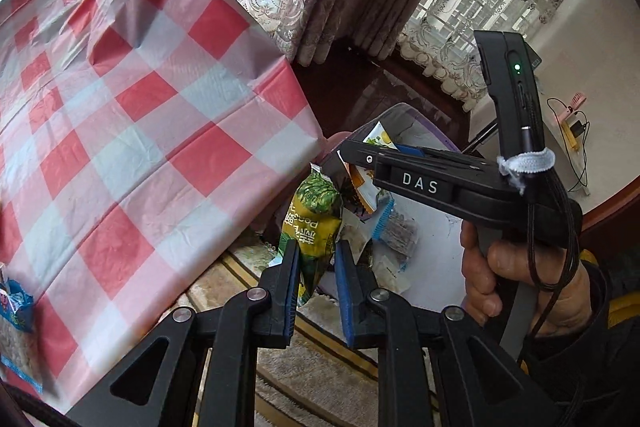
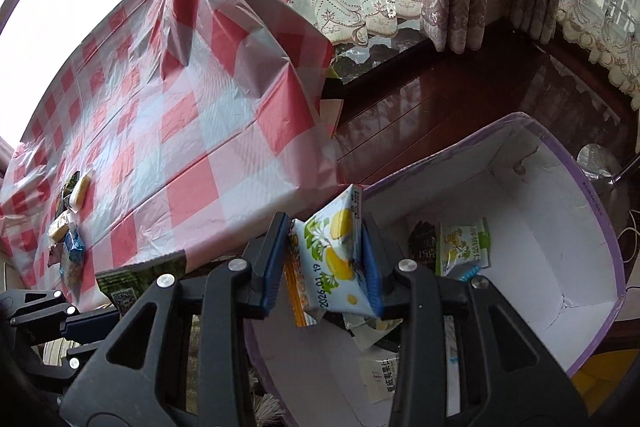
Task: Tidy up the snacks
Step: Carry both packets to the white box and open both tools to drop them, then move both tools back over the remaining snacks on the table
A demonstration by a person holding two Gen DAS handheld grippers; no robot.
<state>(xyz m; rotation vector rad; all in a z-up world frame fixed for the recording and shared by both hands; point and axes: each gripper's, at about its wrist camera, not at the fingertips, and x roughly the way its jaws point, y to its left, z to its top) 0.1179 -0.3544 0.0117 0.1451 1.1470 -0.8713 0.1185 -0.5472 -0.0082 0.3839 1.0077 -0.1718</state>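
Snack packets hang in both of your tongs, off the edge of the tabletop [image 1: 120, 99] with its red-and-white checked cloth. Your left tongs [image 1: 316, 267] are clamped on a green-and-yellow pea snack packet [image 1: 316, 211], its top standing up between the blue pads. Your right tongs [image 2: 326, 263] are clamped on a pale blue packet with yellow fruit [image 2: 334, 259], and an orange-striped packet [image 2: 294, 287] is pressed in beside it against the left pad. Both pairs are over a white box with a lilac rim [image 2: 560, 227], which stands beside the tabletop. Inside the box lie a green-and-white sachet [image 2: 464, 243], a dark packet [image 2: 422, 243] and other wrappers. More small snacks [image 2: 70, 219] lie on the far part of the cloth. Your right hand [image 1: 500, 267] grips the handle of its tongs.
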